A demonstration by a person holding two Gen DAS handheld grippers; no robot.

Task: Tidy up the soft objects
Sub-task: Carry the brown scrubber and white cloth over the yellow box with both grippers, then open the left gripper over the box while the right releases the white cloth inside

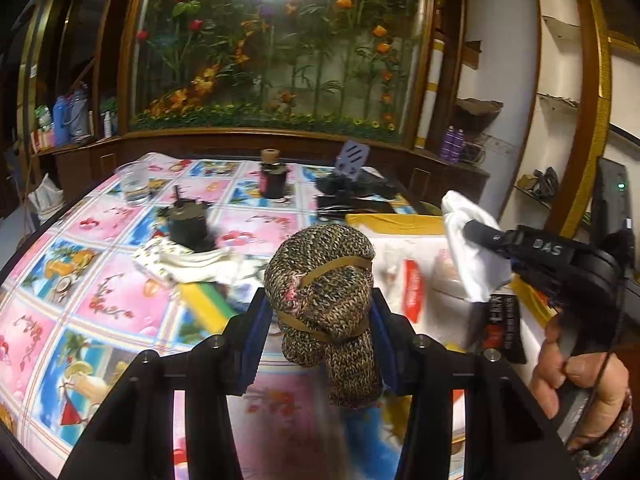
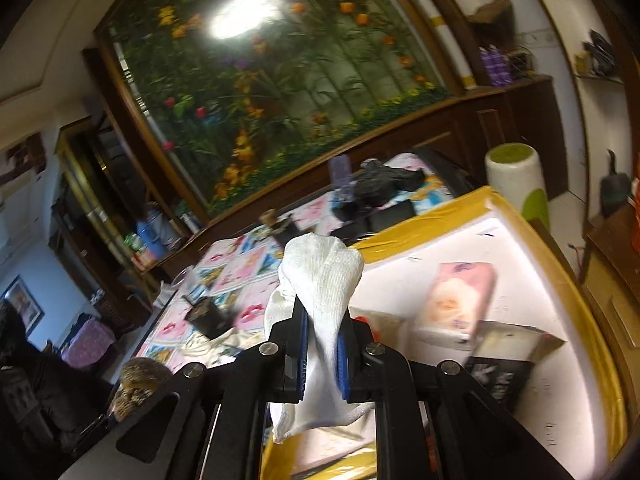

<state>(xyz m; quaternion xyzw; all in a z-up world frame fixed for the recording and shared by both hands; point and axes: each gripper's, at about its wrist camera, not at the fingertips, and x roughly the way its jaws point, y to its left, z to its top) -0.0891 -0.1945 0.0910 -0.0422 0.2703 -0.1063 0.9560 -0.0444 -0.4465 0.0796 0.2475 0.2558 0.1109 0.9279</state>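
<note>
Left wrist alone shows hand (image 1: 576,384) (right tool (image 1: 478,230) pinching white cloth (image 1: 472,264)).

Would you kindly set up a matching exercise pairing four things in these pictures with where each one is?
Things:
1. knitted bundle
2. white cloth
3. tissue pack
4. plastic cup

Places:
a. inside the white box
b. on the tablecloth
c. in the left gripper
d. in the right gripper

Pairs: 1-c, 2-d, 3-a, 4-b
</note>
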